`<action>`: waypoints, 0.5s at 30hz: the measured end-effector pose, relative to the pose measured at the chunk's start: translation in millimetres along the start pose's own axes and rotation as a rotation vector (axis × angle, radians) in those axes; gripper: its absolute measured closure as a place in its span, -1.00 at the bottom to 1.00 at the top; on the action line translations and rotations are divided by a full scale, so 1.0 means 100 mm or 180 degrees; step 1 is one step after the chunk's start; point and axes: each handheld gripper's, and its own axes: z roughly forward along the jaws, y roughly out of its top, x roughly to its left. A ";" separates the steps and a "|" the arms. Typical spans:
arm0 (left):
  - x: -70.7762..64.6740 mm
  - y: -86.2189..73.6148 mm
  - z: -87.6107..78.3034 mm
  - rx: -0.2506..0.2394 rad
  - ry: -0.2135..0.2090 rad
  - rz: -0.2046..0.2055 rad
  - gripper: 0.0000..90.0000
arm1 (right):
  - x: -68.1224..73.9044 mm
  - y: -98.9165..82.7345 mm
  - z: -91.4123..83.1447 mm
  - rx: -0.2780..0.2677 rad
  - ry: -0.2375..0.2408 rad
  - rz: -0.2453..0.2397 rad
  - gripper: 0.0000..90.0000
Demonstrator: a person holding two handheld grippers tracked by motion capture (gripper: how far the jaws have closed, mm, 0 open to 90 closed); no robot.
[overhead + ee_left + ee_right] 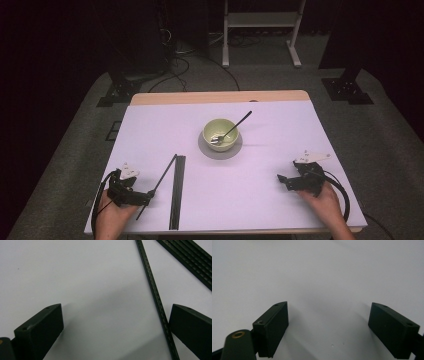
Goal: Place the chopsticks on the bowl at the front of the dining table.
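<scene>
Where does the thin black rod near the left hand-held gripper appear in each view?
High view: thin black rod lies slanted at lower left, beside the black strip.
Left gripper view: it runs from top centre to bottom right, between the open jaws.
Right gripper view: not in it.
Shared landmark: the black strip.

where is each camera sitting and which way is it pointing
High view: above the person's side, looking forward and down on the table; shows both hands, left claw, right claw, the bowl.
Left gripper view: rides the left claw, looking down between open jaws at a thin black rod by the right jaw.
Right gripper view: rides the right claw, open jaws over bare table.
Shared: high and left gripper views both show the rod.
</scene>
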 end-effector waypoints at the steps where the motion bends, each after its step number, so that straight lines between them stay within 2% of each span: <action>1: 0.01 0.00 0.00 0.0002 0.0004 0.0003 -1.00 | 0.00 0.00 0.00 0.0000 0.0000 0.0000 -0.66; 15: 0.17 -0.04 -0.03 -0.0008 0.0102 -0.0105 -1.00 | 0.00 0.00 0.00 0.0000 -0.0002 -0.0003 -0.66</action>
